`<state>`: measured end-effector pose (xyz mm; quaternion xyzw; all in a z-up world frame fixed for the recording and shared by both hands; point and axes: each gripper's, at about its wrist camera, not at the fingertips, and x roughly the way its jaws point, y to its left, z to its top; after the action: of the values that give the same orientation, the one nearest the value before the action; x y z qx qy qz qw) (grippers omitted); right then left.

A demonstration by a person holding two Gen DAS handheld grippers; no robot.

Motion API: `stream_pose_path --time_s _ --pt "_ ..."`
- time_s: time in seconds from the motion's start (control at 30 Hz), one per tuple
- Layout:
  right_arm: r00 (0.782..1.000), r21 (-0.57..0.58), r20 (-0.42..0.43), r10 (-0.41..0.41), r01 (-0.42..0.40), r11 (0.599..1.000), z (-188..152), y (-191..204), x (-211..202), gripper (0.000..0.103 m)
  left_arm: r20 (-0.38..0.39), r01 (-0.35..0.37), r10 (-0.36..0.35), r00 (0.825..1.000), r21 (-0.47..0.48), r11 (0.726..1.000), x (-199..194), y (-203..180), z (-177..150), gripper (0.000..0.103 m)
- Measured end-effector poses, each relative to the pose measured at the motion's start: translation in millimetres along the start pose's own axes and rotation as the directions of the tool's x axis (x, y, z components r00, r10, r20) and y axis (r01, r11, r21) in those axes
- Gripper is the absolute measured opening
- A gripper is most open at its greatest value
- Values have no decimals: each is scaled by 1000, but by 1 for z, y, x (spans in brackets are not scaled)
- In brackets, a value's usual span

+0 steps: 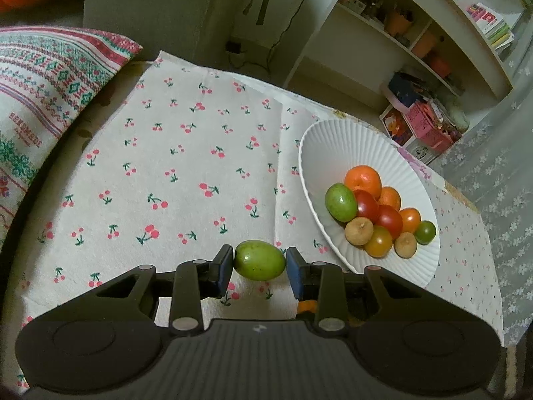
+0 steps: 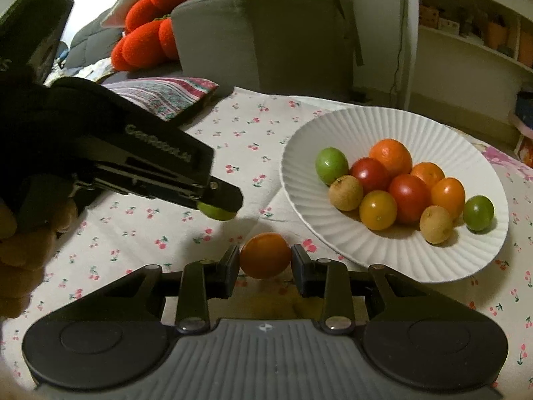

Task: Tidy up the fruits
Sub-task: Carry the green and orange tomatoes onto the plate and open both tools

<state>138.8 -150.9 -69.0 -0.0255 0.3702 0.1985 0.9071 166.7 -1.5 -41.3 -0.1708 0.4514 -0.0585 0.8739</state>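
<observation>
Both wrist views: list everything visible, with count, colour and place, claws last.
plate: one, white, ribbed, on the cloth's right side.
fruits on plate: ten; two green, two red, two brown, the rest orange or yellow-orange, piled together.
green fruit: one, between the left claw's fingers, above the cloth.
orange fruit: one, between the right claw's fingers, above the cloth.
cloth: one, white with red cherries, covering the table.
pillow: one, striped red and green, at the cloth's left.
red cushion: one, lumpy, on the grey sofa behind.
shelf: one, white, with books and small items.
left claw: shut on the green fruit.
right claw: shut on the orange fruit.
</observation>
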Motion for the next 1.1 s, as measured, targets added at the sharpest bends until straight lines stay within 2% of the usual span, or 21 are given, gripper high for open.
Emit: stream_pose_path --time_s 0.23,0.53,0.73,0.9,1.1 --pt "999 20 29 37 -38 999 7 -2 -13 30 37 1 -1 999 -10 1000 -8 1 7 22" --pt "992 102 117 54 -66 993 23 -23 -39 30 94 1 1 996 -22 1000 -19 3 15 22" --pt "981 203 195 10 -51 978 36 -56 -61 30 139 24 -24 990 4 1000 -24 -4 20 22" --pt "966 326 252 -57 -29 945 42 -93 -80 30 171 46 -51 984 33 998 -25 -13 22 22" --pt "963 428 244 -114 -1 904 42 -120 -78 30 179 56 -65 982 59 997 -20 -19 23 22"
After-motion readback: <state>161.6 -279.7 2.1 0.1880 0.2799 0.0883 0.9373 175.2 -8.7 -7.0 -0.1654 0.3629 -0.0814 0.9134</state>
